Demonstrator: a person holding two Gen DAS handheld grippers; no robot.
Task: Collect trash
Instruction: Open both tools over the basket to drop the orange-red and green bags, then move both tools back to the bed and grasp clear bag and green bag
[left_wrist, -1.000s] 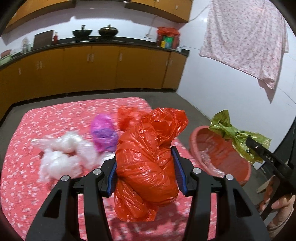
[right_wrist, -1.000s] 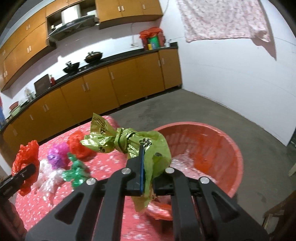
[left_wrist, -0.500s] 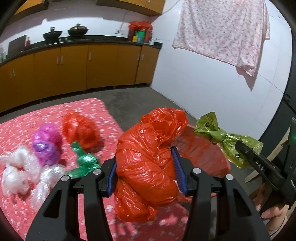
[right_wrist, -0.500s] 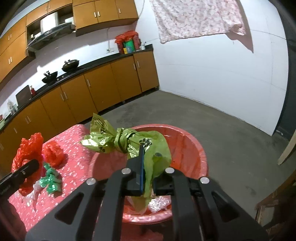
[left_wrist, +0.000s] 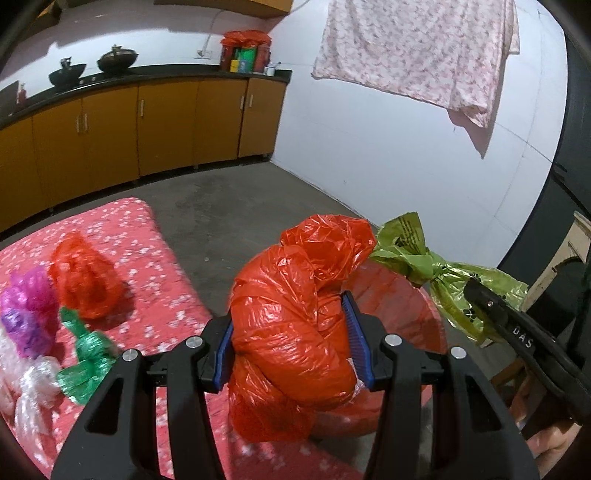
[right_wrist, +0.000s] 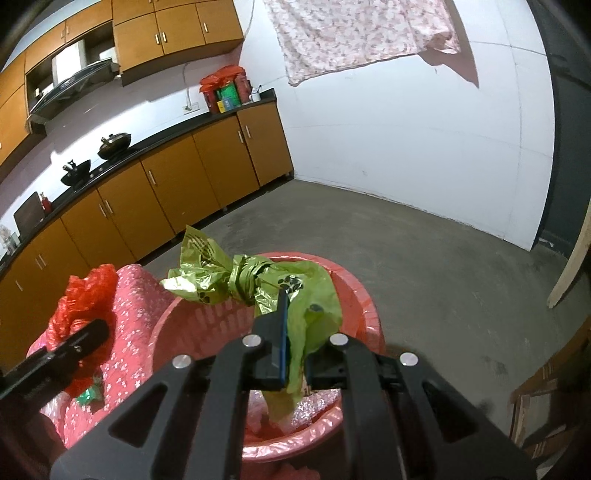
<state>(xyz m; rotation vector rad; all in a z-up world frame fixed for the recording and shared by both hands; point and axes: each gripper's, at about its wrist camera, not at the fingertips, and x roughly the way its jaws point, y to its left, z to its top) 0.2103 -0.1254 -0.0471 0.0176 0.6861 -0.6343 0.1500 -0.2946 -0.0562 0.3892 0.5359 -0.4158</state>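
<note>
Here, the red basin (right_wrist: 364, 314) sits just ahead of and below both tools, its near rim cut off by them. The left hand-held gripper (left_wrist: 293, 345) is clamped on a large red bag (left_wrist: 291, 314), long axis upright, twisted top pointing up and away. The right hand-held gripper (right_wrist: 295, 339) is pinched tight on a green bag (right_wrist: 258, 284), its knotted end pointing left over the basin. The basin's contents are hard to make out.
</note>
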